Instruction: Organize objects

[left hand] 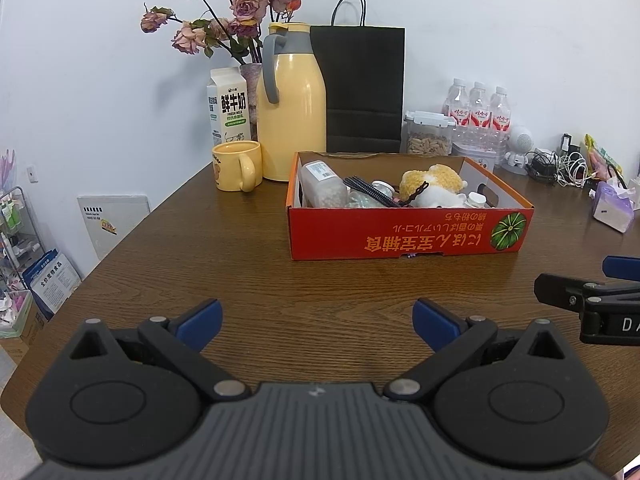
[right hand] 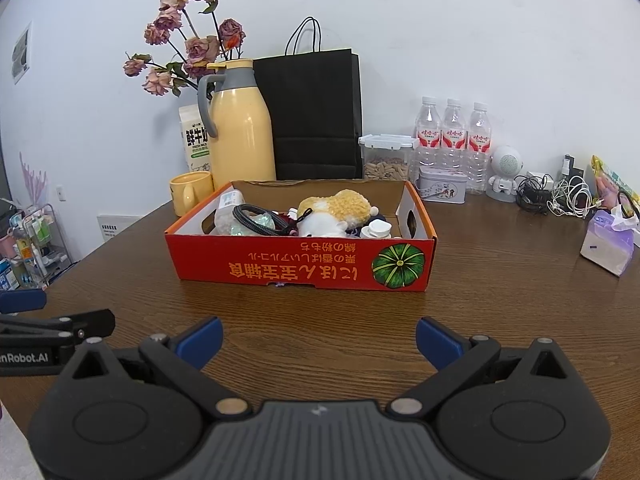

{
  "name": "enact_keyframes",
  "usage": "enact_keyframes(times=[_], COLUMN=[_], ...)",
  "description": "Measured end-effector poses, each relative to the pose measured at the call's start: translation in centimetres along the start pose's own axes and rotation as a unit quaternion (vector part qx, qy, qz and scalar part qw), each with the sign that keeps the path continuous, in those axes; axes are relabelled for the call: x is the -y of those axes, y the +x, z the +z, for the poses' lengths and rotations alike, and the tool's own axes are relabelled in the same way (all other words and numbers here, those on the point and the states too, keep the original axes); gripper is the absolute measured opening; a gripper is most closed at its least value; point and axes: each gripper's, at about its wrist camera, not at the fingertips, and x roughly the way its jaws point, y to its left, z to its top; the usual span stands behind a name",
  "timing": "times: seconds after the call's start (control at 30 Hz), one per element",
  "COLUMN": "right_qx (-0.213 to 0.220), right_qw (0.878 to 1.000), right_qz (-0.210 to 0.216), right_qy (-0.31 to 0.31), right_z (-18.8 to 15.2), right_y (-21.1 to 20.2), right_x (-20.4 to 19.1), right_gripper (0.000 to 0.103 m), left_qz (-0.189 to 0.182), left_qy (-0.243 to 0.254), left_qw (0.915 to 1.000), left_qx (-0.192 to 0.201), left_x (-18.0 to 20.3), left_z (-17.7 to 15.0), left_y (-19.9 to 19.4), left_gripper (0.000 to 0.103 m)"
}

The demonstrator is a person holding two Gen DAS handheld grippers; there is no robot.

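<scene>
**Both grippers wide, box ahead on the table**

Nearest, the left gripper and the right gripper hover side by side over the table, jaws spread apart, nothing between them. Just beyond sits the red box, holding a plush toy, a jar, a black cable and small white bottles. Behind it stand a mug, a yellow flask, a milk carton, a black bag, water bottles and dried roses against the wall.
</scene>
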Motion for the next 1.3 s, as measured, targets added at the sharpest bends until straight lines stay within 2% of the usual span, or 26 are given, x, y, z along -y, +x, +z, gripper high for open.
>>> enact_keyframes(times=[1.3], right_qx=[0.000], right_qw=[1.000], right_qz=[0.000], right_qy=[0.000], right_z=[-0.02], right_y=[0.01], right_x=[0.07], right_gripper=[0.103], left_qz=[0.006], left_qy=[0.001], left_qw=[1.0000], left_qx=[-0.001], left_x=[-0.06], left_z=[-0.41], left_y=[-0.04], left_gripper=[0.103])
